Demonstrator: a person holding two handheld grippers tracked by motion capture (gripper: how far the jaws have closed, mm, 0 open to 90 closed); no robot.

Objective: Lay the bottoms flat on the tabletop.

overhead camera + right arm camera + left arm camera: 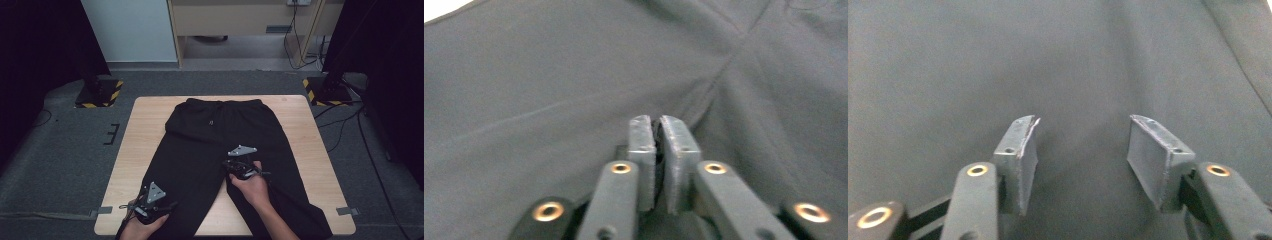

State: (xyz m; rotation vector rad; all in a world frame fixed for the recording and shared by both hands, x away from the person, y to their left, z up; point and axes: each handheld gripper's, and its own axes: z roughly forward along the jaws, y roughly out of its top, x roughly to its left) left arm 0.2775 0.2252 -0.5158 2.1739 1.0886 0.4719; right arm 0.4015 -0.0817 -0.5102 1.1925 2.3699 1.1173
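Note:
Black trousers (220,130) lie flat on the wooden table (145,130), waistband at the far side and both legs running toward the front edge. My left gripper (162,204) rests over the lower left leg near the table's front; in the left gripper view its jaws (1082,135) stand open above smooth black cloth (998,65) with nothing between them. My right gripper (234,164) sits at the inner edge of the right leg, below the crotch. In the right gripper view its pads (657,122) are pressed together over the cloth, beside a seam (724,70).
Two stand bases with yellow and black stripes (99,92) (327,91) sit on the grey carpet beyond the table's far corners. Cables (350,125) trail on the floor at the right. Bare wood shows between the trouser legs (220,210) and along both sides.

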